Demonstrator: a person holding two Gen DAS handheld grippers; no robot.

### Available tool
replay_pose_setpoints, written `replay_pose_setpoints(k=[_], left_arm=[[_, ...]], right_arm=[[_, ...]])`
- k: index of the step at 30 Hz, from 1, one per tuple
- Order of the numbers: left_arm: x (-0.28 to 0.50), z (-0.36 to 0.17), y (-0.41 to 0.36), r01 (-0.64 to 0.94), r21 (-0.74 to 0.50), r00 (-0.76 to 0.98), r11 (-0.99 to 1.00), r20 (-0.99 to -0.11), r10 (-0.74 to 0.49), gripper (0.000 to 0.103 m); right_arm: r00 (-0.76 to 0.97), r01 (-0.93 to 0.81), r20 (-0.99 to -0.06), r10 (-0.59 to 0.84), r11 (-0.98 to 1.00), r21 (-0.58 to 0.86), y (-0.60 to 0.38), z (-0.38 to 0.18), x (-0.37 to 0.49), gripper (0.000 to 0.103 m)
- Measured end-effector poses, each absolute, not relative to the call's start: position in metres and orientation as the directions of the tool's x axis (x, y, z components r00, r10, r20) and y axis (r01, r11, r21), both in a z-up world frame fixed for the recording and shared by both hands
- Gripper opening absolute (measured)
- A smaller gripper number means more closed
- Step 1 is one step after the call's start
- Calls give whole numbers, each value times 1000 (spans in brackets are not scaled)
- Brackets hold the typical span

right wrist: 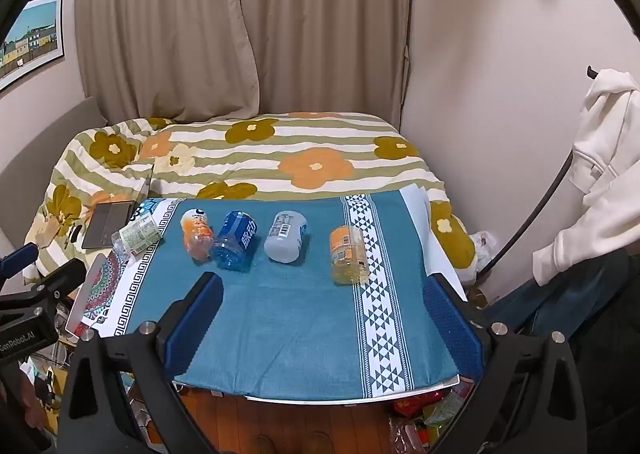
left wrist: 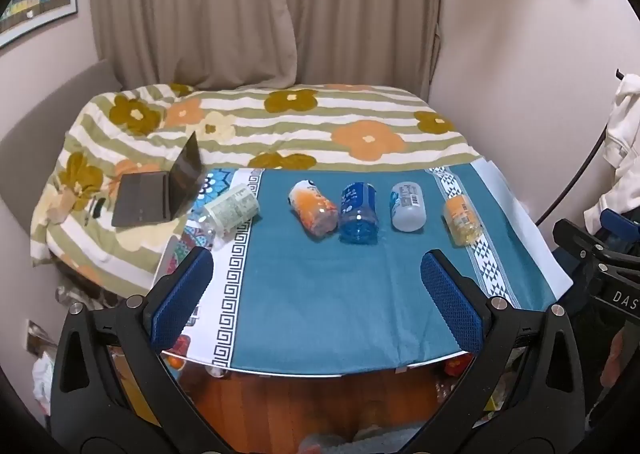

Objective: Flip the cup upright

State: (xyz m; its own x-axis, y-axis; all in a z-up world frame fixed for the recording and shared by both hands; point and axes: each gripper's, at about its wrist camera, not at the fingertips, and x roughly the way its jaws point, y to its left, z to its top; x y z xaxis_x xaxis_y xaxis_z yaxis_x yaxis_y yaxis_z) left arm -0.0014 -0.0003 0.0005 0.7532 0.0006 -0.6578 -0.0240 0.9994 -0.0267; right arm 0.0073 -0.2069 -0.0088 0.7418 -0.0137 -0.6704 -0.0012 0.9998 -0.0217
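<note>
The left claw hangs released over the near edge of the counter, its blue ribbed pads spread wide and gripping nothing. The right claw is likewise spread and empty, poised at the same edge, probably so either one can reach the row ahead.

Beyond them, five plastic cup-like bottles lie on their sides on the teal woven cloth, well apart from both claws. From left to right they are a clear one with a pale green label, an orange one touching a translucent blue one, a frosted grey-white one, and a yellow-orange one on the patterned white band. All are smooth, rounded cylinders, likely light and apt to roll. None stands upright yet.

Behind the counter lies a flowered bed with a laptop.
</note>
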Motion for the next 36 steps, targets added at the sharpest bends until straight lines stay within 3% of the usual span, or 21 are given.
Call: replay_pose_setpoints(k=[36], left_arm=[[0, 2, -3, -29, -22, 741, 999, -671, 7, 103]], right_arm=[[734, -5, -679, -4, 1000, -12, -205, -13, 8, 100]])
